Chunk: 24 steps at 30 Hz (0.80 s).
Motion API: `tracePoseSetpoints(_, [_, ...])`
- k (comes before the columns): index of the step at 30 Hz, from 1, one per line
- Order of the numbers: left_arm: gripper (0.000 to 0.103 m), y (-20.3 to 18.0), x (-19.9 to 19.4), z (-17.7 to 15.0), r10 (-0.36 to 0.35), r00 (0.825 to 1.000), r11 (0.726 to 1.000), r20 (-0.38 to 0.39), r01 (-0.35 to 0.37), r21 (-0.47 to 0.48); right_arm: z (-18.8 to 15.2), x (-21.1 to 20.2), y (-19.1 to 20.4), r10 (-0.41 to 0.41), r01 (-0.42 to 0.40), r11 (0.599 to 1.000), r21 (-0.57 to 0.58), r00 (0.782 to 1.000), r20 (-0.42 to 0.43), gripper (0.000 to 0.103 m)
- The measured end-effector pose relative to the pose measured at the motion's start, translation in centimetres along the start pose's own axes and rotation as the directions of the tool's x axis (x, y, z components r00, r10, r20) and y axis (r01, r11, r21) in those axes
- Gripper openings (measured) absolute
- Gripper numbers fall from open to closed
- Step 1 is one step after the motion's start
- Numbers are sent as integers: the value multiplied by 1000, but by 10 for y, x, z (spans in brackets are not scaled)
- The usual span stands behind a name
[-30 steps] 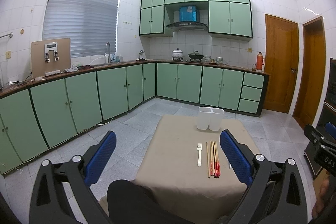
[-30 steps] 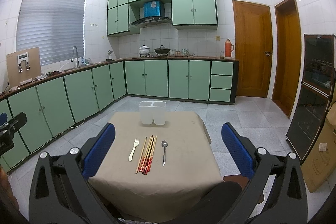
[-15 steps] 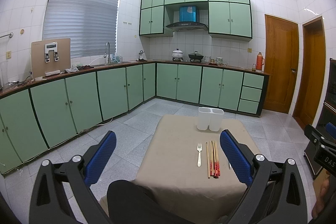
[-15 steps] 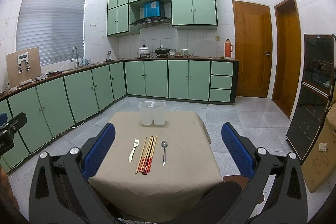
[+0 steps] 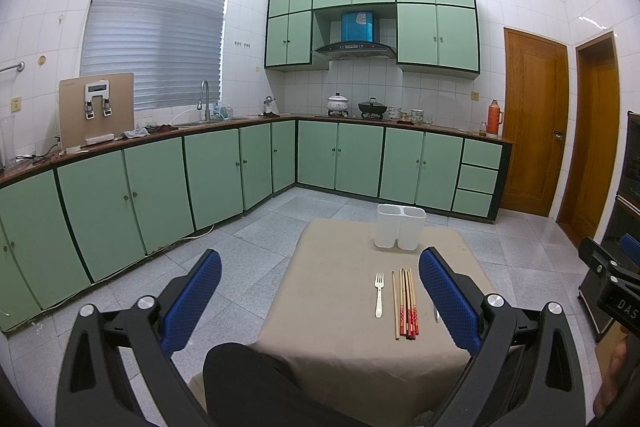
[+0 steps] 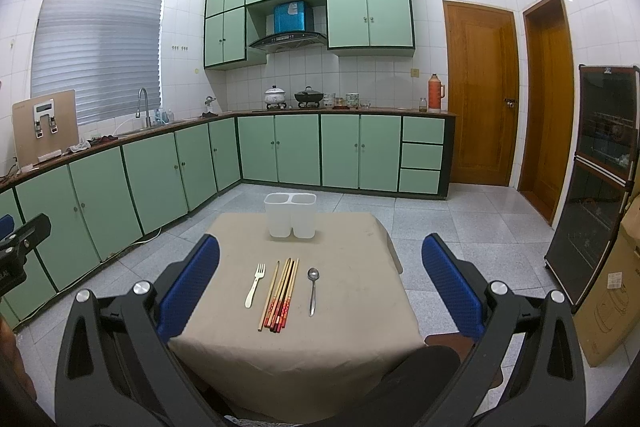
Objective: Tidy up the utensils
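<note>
— Nearest the cameras, what?

— Both tools held up short of the table, well apart from everything on it. Left gripper (image 5: pixel 320 291) spread wide, blue pads (image 5: pixel 193 298) far apart, nothing between them. Right gripper (image 6: pixel 320 283) likewise gaping and empty. Below them, a dark-clothed knee (image 5: pixel 256 379) against the near edge of the table (image 6: pixel 352 331) (beige cloth draped over it).

— And on the cloth, closest first?

— Three groups laid in a row, handles toward the person. On the left, a pale fork (image 6: pixel 255 285), tines pointing away. Just beside it, a bundle of chopsticks (image 6: pixel 280 295), red-ended ones bunched together, one plain wooden stick lying slightly off to the left of the bunch. Right of those, a metal spoon (image 6: pixel 312 290), bowl away. None touching its neighbour. From the left wrist view, spoon mostly hidden behind the right-hand pad.

— Further back?

— Toward the far edge of the table, a white two-compartment utensil holder (image 6: pixel 291 215), upright, apart from the cutlery, both compartments seemingly empty (interior only partly visible).

— Beyond that?

— Grey tiled floor, then green cabinets (image 6: pixel 296 149) along two walls, with a sink faucet (image 6: pixel 143 103) at the left and pots on the stove further back.
</note>
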<state>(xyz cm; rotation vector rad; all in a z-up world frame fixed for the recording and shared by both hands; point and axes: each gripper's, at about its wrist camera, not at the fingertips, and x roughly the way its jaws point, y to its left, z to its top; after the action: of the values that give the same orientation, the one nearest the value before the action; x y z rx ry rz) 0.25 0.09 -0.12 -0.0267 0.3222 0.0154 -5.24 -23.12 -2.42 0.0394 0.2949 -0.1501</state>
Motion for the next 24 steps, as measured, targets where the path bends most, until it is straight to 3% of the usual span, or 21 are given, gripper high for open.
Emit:
tracePoseSetpoints(15, [97,-2,2,1,-5,1000,1000,-12,4,-9,-1,2,0,2,-2,1000,0,1000,-7,98])
tracePoseSetpoints(19, [97,-6,35,-9,-63,993,998,-100,63,-2,-4,18,1,2,-3,1000,-16,999,-37,98])
tracePoseSetpoints(24, [97,-18,98,-25,-147,963,987,-228,159,34,-12,73,0,27,-31,999,-27,988,-152,98])
